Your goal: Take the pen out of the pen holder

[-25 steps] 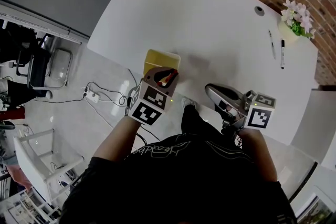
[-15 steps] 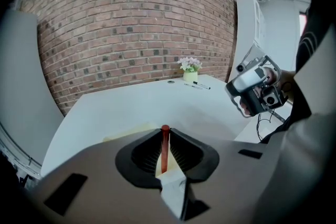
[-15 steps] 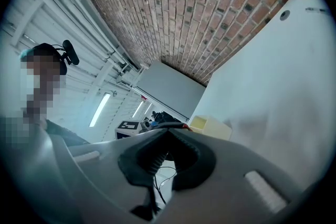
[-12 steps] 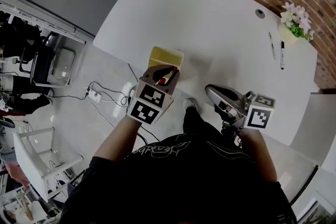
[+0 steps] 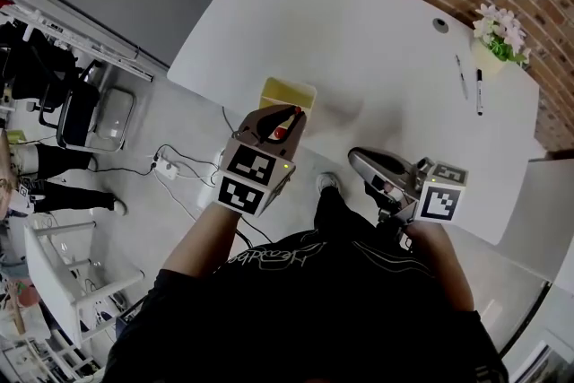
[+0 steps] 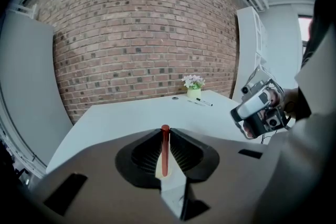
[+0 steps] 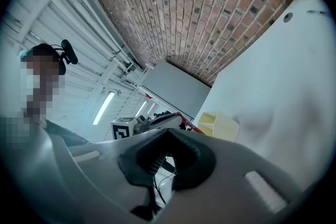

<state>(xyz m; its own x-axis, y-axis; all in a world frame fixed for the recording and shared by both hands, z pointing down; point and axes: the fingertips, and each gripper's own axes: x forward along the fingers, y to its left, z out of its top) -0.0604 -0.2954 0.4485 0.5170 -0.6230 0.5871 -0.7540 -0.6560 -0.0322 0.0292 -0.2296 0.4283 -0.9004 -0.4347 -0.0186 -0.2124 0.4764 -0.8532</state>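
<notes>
**Left gripper holds a red pen over the yellow pen holder**

The left gripper [image 6: 165, 131] is clamped on a red pen [image 6: 165, 150], which stands upright between its jaws. In the head view the pen sits just above the near edge of the yellow pen holder [image 5: 289, 91]. The right gripper [image 7: 168, 132], to the right of the holder, is closed on nothing. The holder stands at the near edge of the white desk [image 5: 377, 31]. Two more pens [image 5: 478, 92] lie far from it, beside a flower pot [image 5: 495, 36].
</notes>
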